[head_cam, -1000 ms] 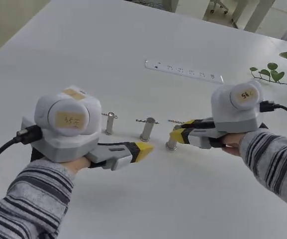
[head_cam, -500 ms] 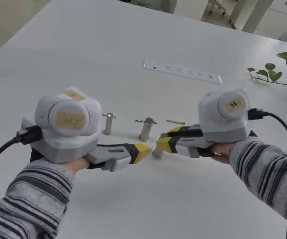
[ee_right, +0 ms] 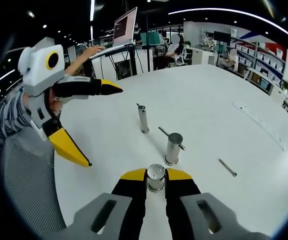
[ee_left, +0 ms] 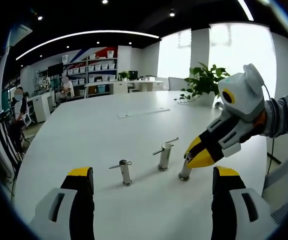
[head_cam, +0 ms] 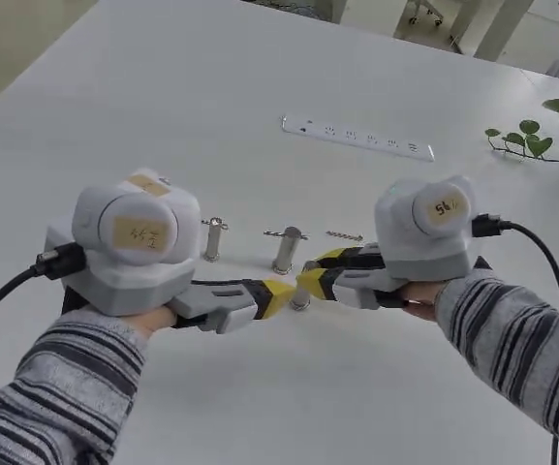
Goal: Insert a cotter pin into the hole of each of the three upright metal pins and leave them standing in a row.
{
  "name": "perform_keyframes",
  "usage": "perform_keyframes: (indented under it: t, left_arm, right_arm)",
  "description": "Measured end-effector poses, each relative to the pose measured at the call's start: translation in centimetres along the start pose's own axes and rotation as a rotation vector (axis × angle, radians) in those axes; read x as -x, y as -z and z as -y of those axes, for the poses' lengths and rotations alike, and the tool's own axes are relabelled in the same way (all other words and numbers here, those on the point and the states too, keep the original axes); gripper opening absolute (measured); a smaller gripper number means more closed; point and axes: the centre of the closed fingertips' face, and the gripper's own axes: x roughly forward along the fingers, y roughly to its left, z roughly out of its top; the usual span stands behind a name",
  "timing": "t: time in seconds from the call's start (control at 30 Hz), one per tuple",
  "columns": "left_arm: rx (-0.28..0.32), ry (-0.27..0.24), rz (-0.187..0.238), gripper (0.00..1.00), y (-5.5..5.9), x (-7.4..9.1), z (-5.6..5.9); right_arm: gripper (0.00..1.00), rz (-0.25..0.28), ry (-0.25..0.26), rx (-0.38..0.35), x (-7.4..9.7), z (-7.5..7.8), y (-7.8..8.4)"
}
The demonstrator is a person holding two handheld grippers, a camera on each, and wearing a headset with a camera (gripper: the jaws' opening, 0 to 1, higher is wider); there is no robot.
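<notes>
Left gripper view: the left tongs gape wide with nothing between them, facing the pins on the desk. In the head view their yellow tips lie low in front of the middle pin. The left pin stands upright to the left of the middle pin, and each of these two has a cotter through its head. The third pin stands upright just in front and to the right of the middle pin. The right tongs are clamped on its top, tips close to the left tongs. A loose cotter lies flat to the right of the middle pin.
</notes>
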Motion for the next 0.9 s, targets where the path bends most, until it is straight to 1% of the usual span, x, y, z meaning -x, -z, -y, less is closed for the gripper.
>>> perform_keyframes:
  t: [0.13,0.2,0.33,0.57,0.7,0.8,0.9]
  left_arm:
    - [0.000,0.000,-0.007,0.98,0.1,0.0,0.1]
    - [0.000,0.002,-0.007,0.98,0.1,-0.1,0.2]
    - [0.001,0.006,-0.011,0.98,0.2,-0.2,0.3]
    - [-0.004,0.015,-0.014,0.98,0.3,-0.3,0.6]
    - [-0.008,0.017,-0.017,0.98,0.4,-0.4,0.6]
    - [-0.005,0.013,-0.019,0.98,0.5,-0.4,0.5]
    - [-0.008,0.010,-0.016,0.98,0.4,-0.4,0.4]
  right_arm:
    - [0.08,-0.003,-0.002,0.012,0.0,0.0,0.1]
    - [0.09,-0.007,0.003,0.042,0.0,0.0,0.2]
    - [0.09,-0.007,0.016,0.059,0.0,0.1,0.2]
    - [0.10,0.007,0.037,0.028,0.1,0.2,0.3]
    - [0.16,0.016,0.026,0.007,0.5,0.0,0.3]
    - [0.20,0.011,0.016,0.015,0.9,-0.1,0.6]
    - [0.22,0.005,0.002,0.021,1.6,0.0,0.8]
